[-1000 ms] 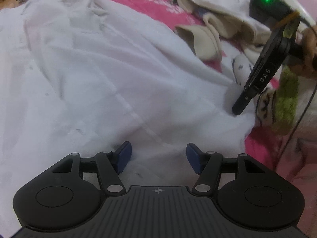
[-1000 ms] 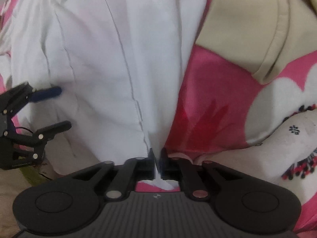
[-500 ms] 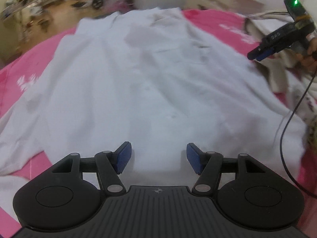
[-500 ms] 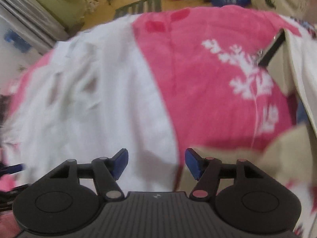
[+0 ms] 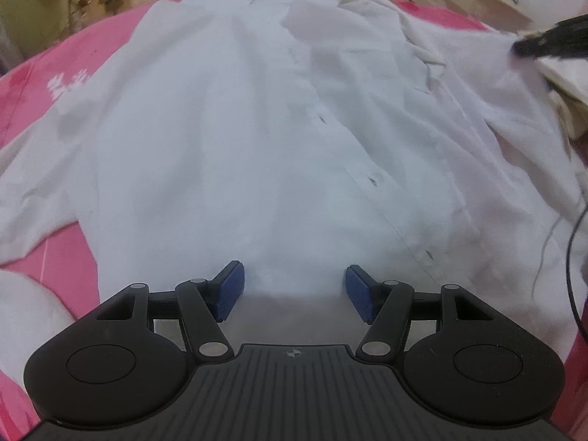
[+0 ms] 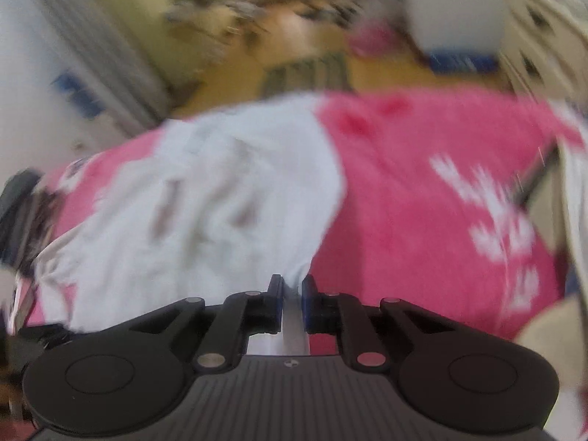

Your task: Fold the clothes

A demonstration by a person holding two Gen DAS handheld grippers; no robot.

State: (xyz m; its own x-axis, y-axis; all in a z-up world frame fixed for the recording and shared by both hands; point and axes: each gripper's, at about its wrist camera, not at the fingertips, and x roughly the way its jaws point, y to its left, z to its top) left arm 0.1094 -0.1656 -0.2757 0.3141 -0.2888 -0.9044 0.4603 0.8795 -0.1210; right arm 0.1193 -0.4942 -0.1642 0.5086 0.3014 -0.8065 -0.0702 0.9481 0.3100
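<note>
**White shirt spread on bed, right gripper clamped on its edge**

Pink bedspread (image 5: pixel 55 70) with white floral print covers the bed and fills both views; in the right wrist view it runs from 12 to 4 o'clock (image 6: pixel 422 191).

White button-up shirt (image 5: pixel 257 128) lies spread face up on the bedspread, collar at 12 o'clock, hem at 6 o'clock just beyond the left gripper. Button placket runs diagonally from centre toward 5 o'clock. One sleeve trails off to 9 o'clock. In the right wrist view the shirt (image 6: pixel 220 213) sits from 9 o'clock to centre; that frame is heavily blurred.

Beige garment (image 5: pixel 566 84) at 3 o'clock, touching the shirt's right side.

Left gripper (image 5: pixel 292 291): blue pads wide apart, nothing between them, over the hem area. Contact with the cloth: can't tell.

Right gripper (image 6: pixel 292 303): jaws nearly together, pinching a fold of shirt fabric; white cloth shows in the narrow gap. In the left wrist view it appears as a dark blurred shape at 2 o'clock (image 5: pixel 551 38) at the shirt's far right edge.

Black cable (image 5: pixel 569 257) hangs at 4 o'clock.
</note>
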